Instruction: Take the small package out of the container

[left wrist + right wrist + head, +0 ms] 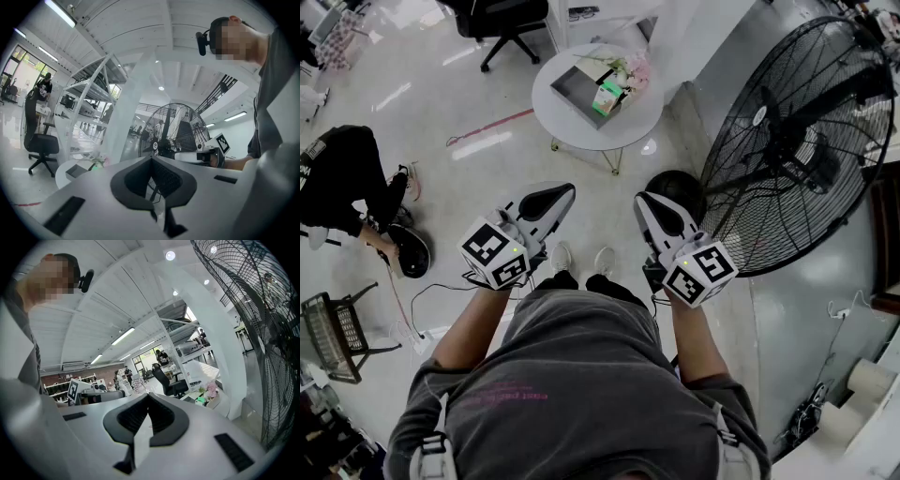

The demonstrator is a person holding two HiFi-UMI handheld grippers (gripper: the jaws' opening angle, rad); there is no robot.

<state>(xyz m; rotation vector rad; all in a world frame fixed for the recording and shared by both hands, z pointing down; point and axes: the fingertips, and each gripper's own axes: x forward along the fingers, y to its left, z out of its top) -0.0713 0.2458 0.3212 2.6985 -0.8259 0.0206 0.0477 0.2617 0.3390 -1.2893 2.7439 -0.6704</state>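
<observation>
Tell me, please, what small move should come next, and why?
Probably a step toward the round table. The tray and green package sit on it, well ahead of the left tool and right tool, which are both shut, empty and held near the body. I doubt either could reach from here.

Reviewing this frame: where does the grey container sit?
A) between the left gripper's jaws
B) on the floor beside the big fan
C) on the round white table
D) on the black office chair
C: the grey container lies on top of the round white table.
</observation>
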